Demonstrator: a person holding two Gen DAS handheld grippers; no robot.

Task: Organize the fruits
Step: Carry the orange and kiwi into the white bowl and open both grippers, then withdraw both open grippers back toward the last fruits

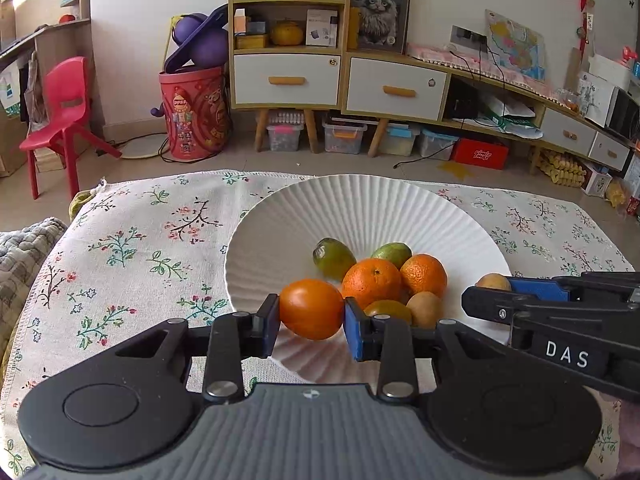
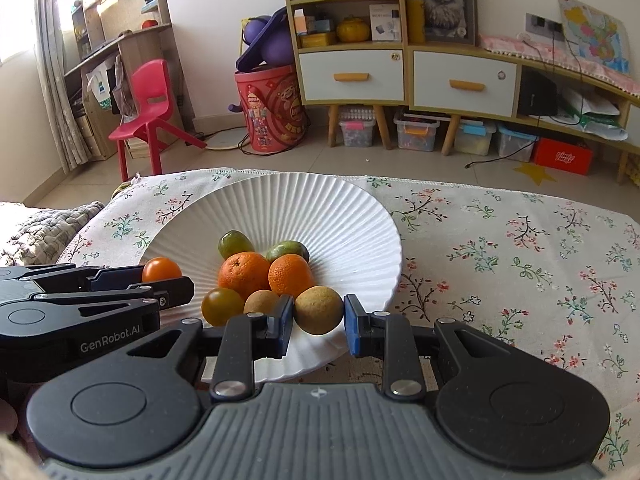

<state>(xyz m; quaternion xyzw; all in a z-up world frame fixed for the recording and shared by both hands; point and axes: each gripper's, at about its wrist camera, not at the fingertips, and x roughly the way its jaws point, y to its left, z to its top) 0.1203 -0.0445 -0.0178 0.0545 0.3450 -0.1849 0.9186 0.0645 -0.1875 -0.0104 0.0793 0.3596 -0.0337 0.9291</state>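
Two fruits are gripped over the near rim of the plate: the left hand-held gripper clamps an orange tomato, the right hand-held gripper a brown fruit. Five more fruits sit mid-plate. Only the right view shows the cloth bare toward the surface's right edge.

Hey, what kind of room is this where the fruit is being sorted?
Probably a home living room or family room: a wooden cabinet with drawers and a framed cat picture, a red child's chair, and a floral tablecloth under the white fruit plate.
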